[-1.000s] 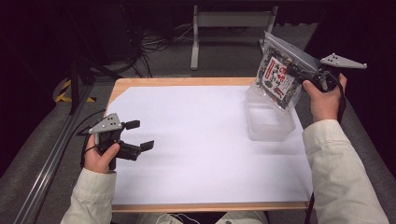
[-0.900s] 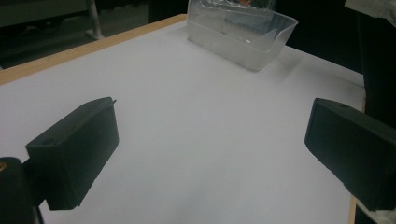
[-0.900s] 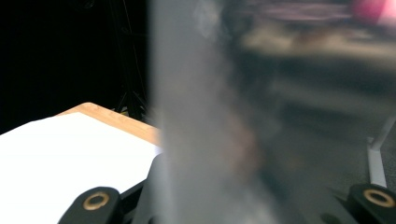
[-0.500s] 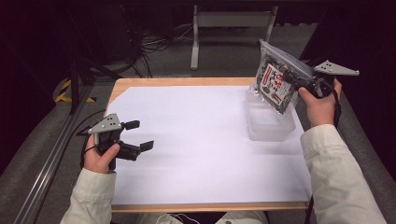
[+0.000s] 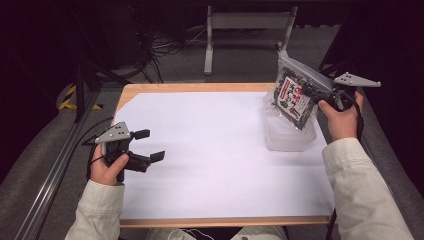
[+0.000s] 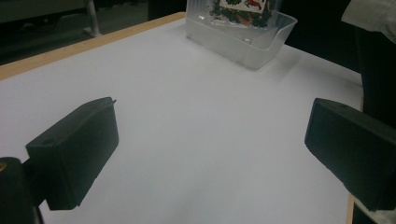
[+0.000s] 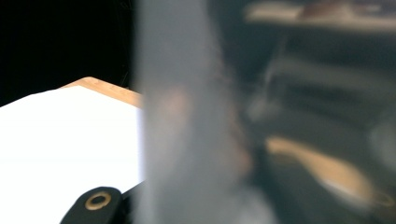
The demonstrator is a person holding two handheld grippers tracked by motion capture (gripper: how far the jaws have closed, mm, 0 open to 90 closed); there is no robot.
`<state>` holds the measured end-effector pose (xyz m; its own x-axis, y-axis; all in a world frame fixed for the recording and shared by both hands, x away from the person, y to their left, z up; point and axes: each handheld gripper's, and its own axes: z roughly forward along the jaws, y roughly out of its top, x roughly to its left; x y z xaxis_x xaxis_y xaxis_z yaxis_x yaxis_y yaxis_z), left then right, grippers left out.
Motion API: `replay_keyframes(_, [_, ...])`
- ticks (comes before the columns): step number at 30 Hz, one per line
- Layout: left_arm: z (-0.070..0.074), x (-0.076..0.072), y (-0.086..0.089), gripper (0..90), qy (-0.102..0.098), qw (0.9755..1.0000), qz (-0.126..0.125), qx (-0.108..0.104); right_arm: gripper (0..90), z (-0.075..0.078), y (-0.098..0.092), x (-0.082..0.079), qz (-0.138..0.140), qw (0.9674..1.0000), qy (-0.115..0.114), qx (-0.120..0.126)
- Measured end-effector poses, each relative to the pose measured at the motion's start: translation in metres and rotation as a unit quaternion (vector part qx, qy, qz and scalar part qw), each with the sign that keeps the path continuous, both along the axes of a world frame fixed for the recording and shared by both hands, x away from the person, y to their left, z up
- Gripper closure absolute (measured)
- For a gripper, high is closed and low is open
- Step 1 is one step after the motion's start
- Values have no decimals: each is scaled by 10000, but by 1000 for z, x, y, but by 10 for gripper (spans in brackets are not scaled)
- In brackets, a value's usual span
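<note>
A clear snack bag [image 5: 294,95] with a dark printed label hangs tilted over the clear plastic bin [image 5: 290,136] at the table's right side. Its lower end reaches into the bin. My right gripper [image 5: 320,93] is shut on the bag's upper right edge. In the right gripper view the bag [image 7: 187,116] is a blurred sheet right in front of the camera. My left gripper [image 5: 150,145] rests low at the left side of the white sheet, open, with nothing between its jaws. The left gripper view looks across the sheet toward the bin [image 6: 243,39] and the bag's lower end [image 6: 236,11].
A white sheet [image 5: 215,150] covers most of the wooden table [image 5: 200,88]. Beyond the far edge are cables and a metal stand [image 5: 250,30] on the floor. A rail [image 5: 55,165] runs along the left side.
My right gripper has come down with the bag, bringing its lower end into the bin. The left gripper has stayed where it was.
</note>
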<state>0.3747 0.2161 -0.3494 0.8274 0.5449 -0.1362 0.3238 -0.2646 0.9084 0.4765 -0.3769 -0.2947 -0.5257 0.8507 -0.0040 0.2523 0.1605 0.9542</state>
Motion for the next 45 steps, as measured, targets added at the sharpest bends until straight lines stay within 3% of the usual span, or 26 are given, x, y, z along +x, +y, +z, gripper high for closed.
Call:
replay_keyframes(15, [-4,2,1,36,92,10000,8,12,755,-22,3,9,23,9990,412,145])
replay_keyframes(16, [-5,2,1,36,163,9999,3,0,756,-24,3,9,3,9990,425,172])
replay_keyframes(23, [-6,1,1,35,162,9999,-17,1,753,-29,2,9,-24,9985,459,308])
replay_keyframes(32, [-7,2,0,35,202,9998,-15,22,758,-40,-12,3,-160,9978,454,461])
replay_keyframes(37, [-8,2,0,35,251,9997,-11,13,758,-39,-5,-2,-99,9989,362,284])
replay_keyframes(45, [-9,3,2,35,215,9998,24,52,747,-35,-2,-1,-158,9988,415,225])
